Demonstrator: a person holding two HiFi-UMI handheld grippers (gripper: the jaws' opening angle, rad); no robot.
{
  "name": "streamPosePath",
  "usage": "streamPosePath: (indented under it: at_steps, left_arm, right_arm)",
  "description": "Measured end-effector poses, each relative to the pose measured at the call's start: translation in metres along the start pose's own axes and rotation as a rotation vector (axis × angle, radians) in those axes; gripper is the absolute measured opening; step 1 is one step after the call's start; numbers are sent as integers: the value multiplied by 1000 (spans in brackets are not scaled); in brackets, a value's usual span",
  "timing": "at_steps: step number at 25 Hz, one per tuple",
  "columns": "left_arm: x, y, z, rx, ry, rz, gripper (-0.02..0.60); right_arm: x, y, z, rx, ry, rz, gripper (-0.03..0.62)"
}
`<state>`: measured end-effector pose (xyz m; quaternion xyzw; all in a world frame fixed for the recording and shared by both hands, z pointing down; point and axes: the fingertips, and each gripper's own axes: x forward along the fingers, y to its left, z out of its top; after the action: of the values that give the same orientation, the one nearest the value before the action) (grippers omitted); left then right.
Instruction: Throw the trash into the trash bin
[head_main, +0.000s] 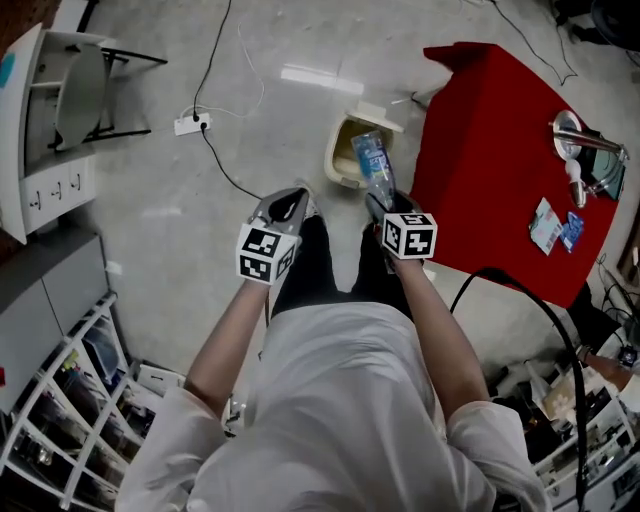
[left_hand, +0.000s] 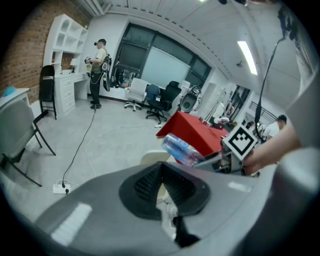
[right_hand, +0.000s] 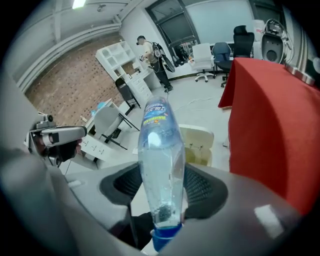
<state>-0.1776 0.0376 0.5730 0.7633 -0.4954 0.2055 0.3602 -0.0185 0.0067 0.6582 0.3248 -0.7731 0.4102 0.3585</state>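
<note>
Standing over the grey floor (head_main: 200, 230), the person (head_main: 340, 400) held both tools out in front, pointing downward. To the outer side of the right gripper (head_main: 378, 200) stood the red table (head_main: 490, 140), its cloth hanging close beside that tool. Just beyond the right gripper's tips sat the cream trash bin (head_main: 337, 160), open at the top, nearly against the table's corner. The left gripper (head_main: 290, 200) hung level with the other, a little apart from it, and the bin lay ahead of it and off toward its partner.

The right gripper's jaws were spread wide around a clear plastic bottle (head_main: 372, 160), their ribbed pads pressing its lower body from both sides. The bottle stuck out well past the tips toward the bin, label end foremost. The left gripper's jaws were pressed together at the tips with nothing between them.

Farther ahead of the left gripper, a white power strip (head_main: 190, 124) lay on the floor. Smallest was the bottle's blue cap (right_hand: 162, 241), tucked back at the root of the right gripper's jaws.
</note>
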Motion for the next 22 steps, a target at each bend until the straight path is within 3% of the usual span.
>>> streamPosePath:
  at_steps: [10,22]
  left_arm:
    - [20,22,-48,51,8,-23,3]
    - [80,38,-125,-12,29,-66,5]
  right_arm:
    - [64,-21,-62,90,43,-68,250]
    - [179,-87,-150,140,181,-166,255]
